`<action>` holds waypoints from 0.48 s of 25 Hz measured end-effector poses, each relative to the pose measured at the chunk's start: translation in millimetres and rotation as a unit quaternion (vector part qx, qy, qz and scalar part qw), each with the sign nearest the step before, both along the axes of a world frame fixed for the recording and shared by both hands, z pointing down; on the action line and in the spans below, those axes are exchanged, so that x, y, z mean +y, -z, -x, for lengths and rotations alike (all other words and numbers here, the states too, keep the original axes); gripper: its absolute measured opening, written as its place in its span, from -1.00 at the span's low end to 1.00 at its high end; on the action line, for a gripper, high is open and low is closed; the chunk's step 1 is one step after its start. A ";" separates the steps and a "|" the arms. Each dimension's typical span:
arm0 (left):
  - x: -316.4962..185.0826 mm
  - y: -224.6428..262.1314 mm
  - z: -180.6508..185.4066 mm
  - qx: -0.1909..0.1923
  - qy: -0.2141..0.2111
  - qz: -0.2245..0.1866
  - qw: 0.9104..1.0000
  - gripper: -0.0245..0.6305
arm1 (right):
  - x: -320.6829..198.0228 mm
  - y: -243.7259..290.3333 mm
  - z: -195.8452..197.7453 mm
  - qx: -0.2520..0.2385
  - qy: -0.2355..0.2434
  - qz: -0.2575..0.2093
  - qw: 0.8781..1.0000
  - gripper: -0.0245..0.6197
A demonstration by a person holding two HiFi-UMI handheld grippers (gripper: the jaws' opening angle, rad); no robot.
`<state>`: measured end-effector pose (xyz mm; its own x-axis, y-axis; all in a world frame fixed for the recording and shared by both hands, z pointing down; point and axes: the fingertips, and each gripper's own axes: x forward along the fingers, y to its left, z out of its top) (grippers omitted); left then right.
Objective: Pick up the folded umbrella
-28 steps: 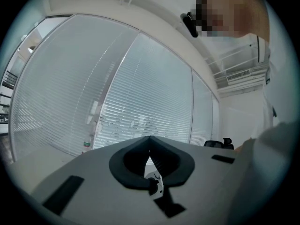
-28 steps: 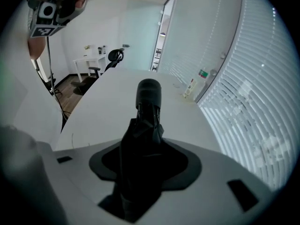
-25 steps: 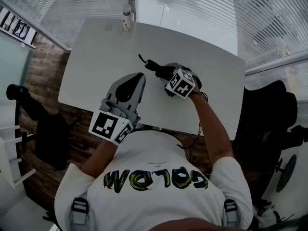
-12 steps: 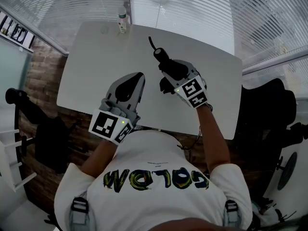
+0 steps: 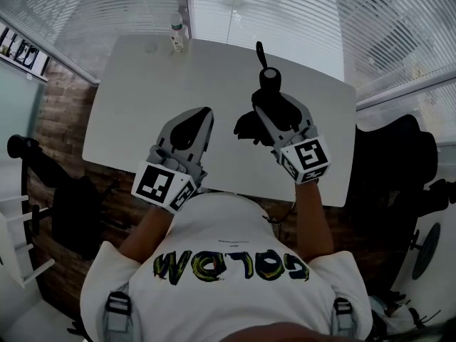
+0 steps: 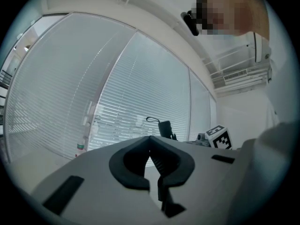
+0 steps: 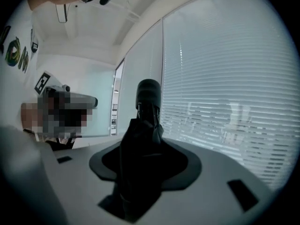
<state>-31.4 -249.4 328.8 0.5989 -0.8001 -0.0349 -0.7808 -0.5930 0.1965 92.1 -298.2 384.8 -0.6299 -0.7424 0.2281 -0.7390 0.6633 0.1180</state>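
1. Folded umbrella (image 5: 268,84), head view: black, clamped in the jaws of the right gripper (image 5: 273,109) and held above the white tabletop (image 5: 135,98). Its handle and wrist strap point away from the person, and loose fabric hangs at the gripper's left side. The left gripper (image 5: 192,123) lies low near the tabletop's near edge, beside the right one but apart from it. A small bottle (image 5: 176,34) stands at the far edge, before the window blinds (image 5: 107,6).
2. Left gripper view: the jaws stand together, tips meeting, with nothing between them. Beyond them the umbrella (image 6: 165,128) shows against the blinds, with the right gripper's marker cube (image 6: 219,137) to its right and the bottle (image 6: 80,147) far left.
3. Right gripper view: the jaws are pressed on the umbrella's dark folded fabric (image 7: 140,149). The rounded handle (image 7: 148,95) juts out past the jaw tips, toward the blinds.
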 end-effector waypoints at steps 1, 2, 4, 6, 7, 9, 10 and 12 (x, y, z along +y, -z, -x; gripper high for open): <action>0.3 0.5 -0.4 0.000 0.000 0.000 1.000 -0.89 | 2.8 4.9 -4.2 -0.008 -0.009 -0.007 1.000 -0.30; 0.6 0.8 -1.0 0.000 0.000 -0.001 1.000 -0.89 | 5.6 9.4 -8.6 -0.016 -0.017 -0.015 1.000 -0.30; 0.0 0.6 -2.8 0.000 -0.001 -0.002 1.000 -0.89 | 11.1 16.9 -17.2 -0.034 -0.029 -0.027 0.999 -0.30; -1.8 -0.1 -4.6 0.001 -0.001 -0.002 1.000 -0.89 | 16.6 23.5 -24.1 -0.050 -0.032 -0.037 0.998 -0.30; -2.6 -0.4 -5.2 0.001 -0.002 -0.002 1.000 -0.89 | 19.6 26.2 -27.0 -0.055 -0.033 -0.041 0.997 -0.30; -3.5 -0.6 -6.2 0.001 -0.002 -0.001 1.000 -0.89 | 26.5 30.6 -32.6 -0.058 -0.039 -0.047 0.996 -0.30; -3.7 -0.6 -6.7 0.001 -0.002 -0.001 1.000 -0.89 | 30.4 32.7 -35.6 -0.059 -0.043 -0.050 0.996 -0.30; -3.7 -0.7 -7.5 0.002 -0.002 -0.001 1.000 -0.89 | 39.0 37.2 -41.4 -0.061 -0.051 -0.056 0.995 -0.30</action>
